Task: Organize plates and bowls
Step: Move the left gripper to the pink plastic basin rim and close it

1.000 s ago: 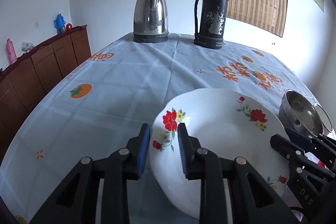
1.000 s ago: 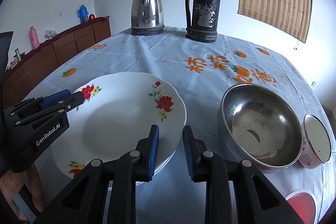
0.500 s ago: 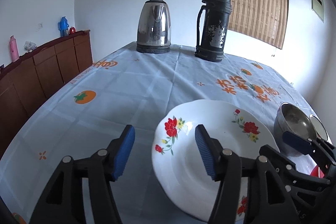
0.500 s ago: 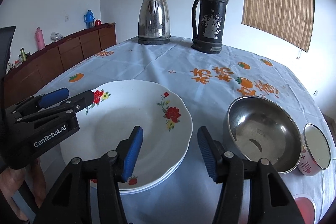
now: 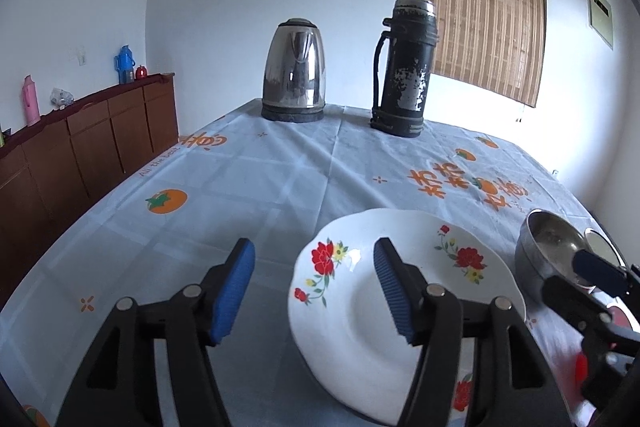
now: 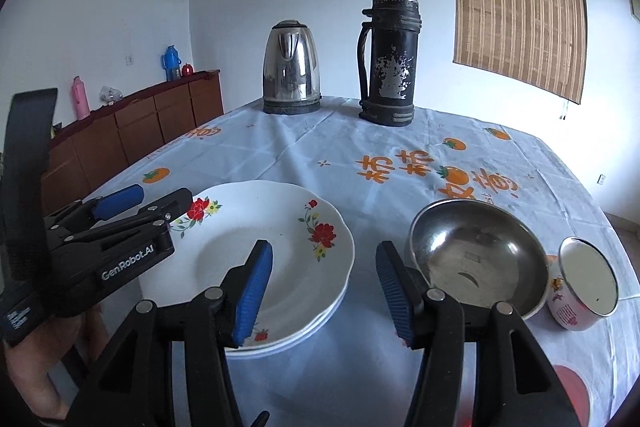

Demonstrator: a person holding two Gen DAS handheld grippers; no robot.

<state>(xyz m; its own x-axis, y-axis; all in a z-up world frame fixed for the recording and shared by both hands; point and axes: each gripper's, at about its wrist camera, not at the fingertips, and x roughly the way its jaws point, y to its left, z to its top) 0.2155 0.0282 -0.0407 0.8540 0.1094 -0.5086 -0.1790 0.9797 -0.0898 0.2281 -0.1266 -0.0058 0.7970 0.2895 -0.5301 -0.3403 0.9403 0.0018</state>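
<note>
A white plate with red flowers (image 6: 280,247) lies stacked on another white plate on the blue tablecloth; it also shows in the left wrist view (image 5: 404,275). A steel bowl (image 6: 476,259) stands to its right, also in the left wrist view (image 5: 552,247). A small enamel cup (image 6: 584,283) leans beside the bowl. My left gripper (image 5: 314,285) is open and empty above the plate's left rim. My right gripper (image 6: 324,283) is open and empty above the plate's right rim, next to the bowl.
A steel kettle (image 6: 292,67) and a black thermos (image 6: 390,59) stand at the table's far end. A wooden sideboard (image 5: 80,147) runs along the left wall. A red item (image 6: 572,387) lies at the near right table edge.
Both grippers have opened wide, let go of the flowered plate, and drawn back and up. The plate now rests on the stack.
</note>
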